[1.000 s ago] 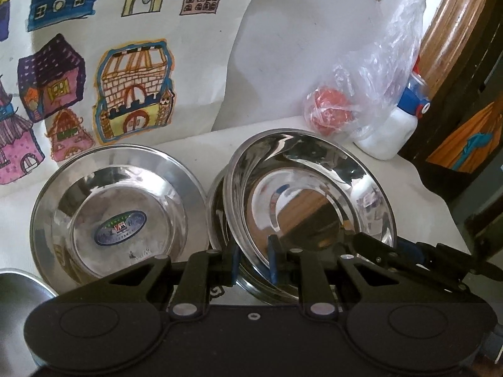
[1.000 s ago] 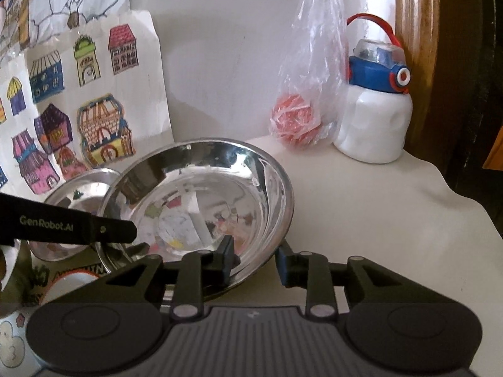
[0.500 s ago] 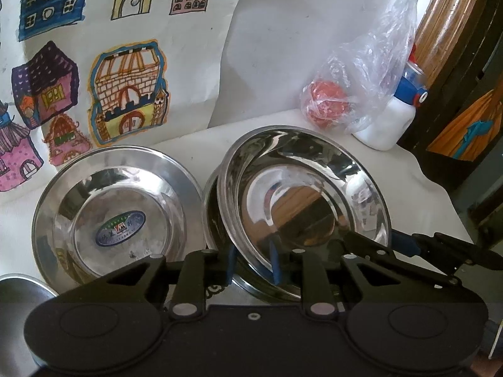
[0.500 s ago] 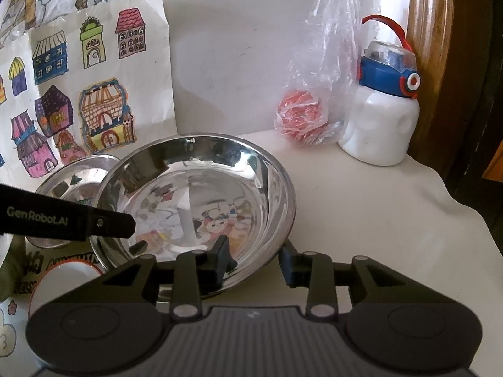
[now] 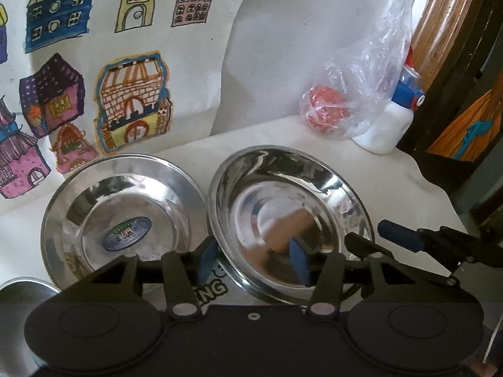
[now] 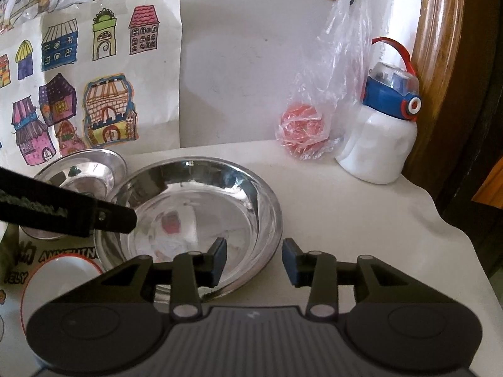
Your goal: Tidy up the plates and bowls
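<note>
While both fingers gape astride plate [image 5: 289,207] rim, second plate [image 5: 122,216] alongside.

My left gripper [image 5: 253,259] body hides the near rim of the steel plate [image 5: 289,220]; can't tell if anything lies under it. Bottom-left, a grey round item [image 5: 22,286] is cut off by the edge, unidentifiable. From the right wrist, a white red-rimmed dish [image 6: 59,279] is half hidden by my right gripper [image 6: 253,262]. Bottle [image 5: 386,125] partly behind the plastic bag [image 5: 361,88]. Table print [image 6: 67,256] only partly legible.
</note>
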Action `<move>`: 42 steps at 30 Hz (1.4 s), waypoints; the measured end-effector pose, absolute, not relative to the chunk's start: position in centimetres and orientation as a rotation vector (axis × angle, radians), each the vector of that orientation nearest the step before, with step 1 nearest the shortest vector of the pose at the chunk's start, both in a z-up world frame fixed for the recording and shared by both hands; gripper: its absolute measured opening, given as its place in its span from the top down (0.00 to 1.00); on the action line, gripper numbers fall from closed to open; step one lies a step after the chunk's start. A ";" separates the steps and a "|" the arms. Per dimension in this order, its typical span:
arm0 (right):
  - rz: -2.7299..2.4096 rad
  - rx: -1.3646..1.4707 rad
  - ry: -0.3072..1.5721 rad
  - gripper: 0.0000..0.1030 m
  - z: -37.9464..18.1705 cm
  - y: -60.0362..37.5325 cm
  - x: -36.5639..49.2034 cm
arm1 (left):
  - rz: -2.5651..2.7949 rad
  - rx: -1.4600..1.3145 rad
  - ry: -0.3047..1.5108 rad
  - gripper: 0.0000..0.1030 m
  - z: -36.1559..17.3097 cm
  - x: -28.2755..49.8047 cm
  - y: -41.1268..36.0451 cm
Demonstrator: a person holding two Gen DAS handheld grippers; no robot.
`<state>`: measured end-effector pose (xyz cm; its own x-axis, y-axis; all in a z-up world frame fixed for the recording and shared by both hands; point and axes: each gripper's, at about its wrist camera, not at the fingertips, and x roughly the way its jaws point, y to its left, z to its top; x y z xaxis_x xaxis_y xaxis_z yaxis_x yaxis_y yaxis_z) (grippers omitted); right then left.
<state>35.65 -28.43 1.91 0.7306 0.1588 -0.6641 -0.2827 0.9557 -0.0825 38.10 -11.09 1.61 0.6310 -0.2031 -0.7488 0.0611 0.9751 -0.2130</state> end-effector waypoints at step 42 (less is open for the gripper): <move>0.495 -0.673 0.576 0.00 3.6 -12.6 37.4 | -0.075 -0.303 0.805 0.01 1.1 35.4 9.2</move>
